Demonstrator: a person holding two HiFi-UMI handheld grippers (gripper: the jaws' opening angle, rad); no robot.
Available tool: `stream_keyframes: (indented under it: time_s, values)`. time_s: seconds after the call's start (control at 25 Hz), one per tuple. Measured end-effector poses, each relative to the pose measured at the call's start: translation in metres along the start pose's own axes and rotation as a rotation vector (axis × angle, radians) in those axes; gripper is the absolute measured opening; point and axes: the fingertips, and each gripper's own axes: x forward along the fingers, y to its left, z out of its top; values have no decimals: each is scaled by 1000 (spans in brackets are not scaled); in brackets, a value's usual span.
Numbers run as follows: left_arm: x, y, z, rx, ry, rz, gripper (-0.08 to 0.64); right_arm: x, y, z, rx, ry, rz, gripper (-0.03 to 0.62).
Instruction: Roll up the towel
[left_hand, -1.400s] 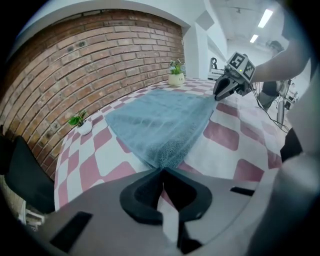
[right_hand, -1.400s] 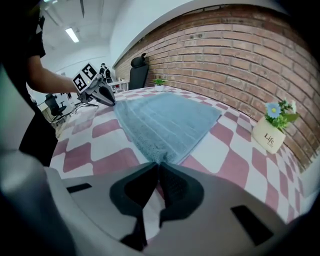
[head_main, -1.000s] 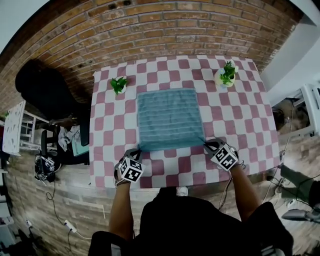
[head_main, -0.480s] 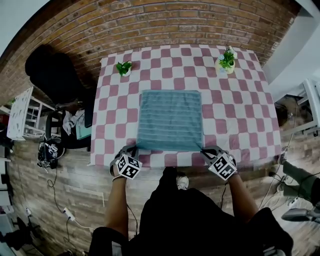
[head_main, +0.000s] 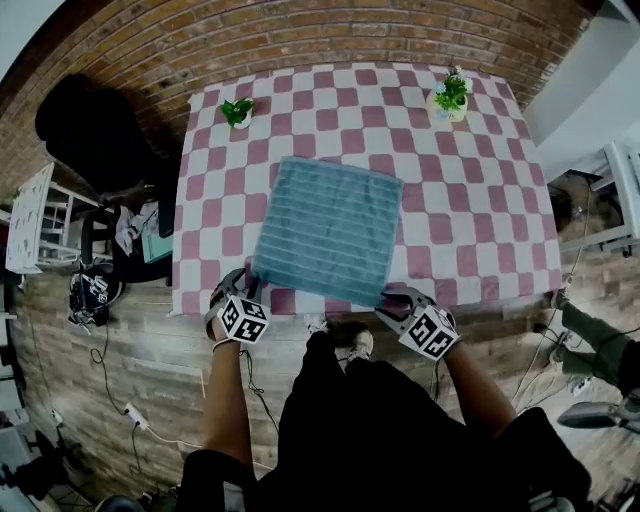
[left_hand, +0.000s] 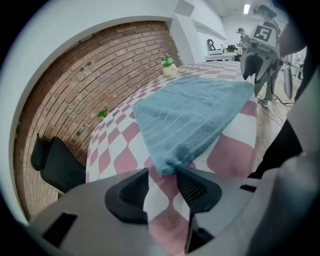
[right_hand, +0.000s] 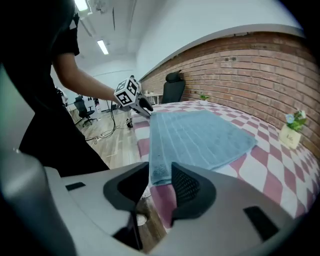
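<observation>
The towel (head_main: 325, 230) has been dragged toward the near edge of the tabletop (head_main: 480, 200). Earlier it lay square in the middle, a few checks back from that edge. Now its near hem lies at the edge and the whole cloth sits slightly askew to it. The left gripper (head_main: 243, 288) and the right gripper (head_main: 392, 300) have come back to that edge with it. Both had been clamped on the near corners; now their jaws are opening, with a corner lying between each pair.
</observation>
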Motion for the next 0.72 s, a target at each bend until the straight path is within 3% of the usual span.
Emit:
stream_keyframes:
  time_s: [0.12,0.2,0.44,0.56,0.72]
  values:
    - [-20,-20,13,-44,-91,24,313,-16,-16,4,59,-85,-21,141]
    - [-36,-51,36,-4,-178,0,364,-31,-32,4,123,-134,-70,147]
    - [-54,-159,116,239,-345,-206,322,-58,-63,-10,255,-188,-237,146]
    - [-56,-207,142,321,-389,-328,302,-64,-60,-18,276,-181,-265,147]
    - [-58,-253,166,408,-423,-405,267,-72,-53,-28,288,-167,-291,147]
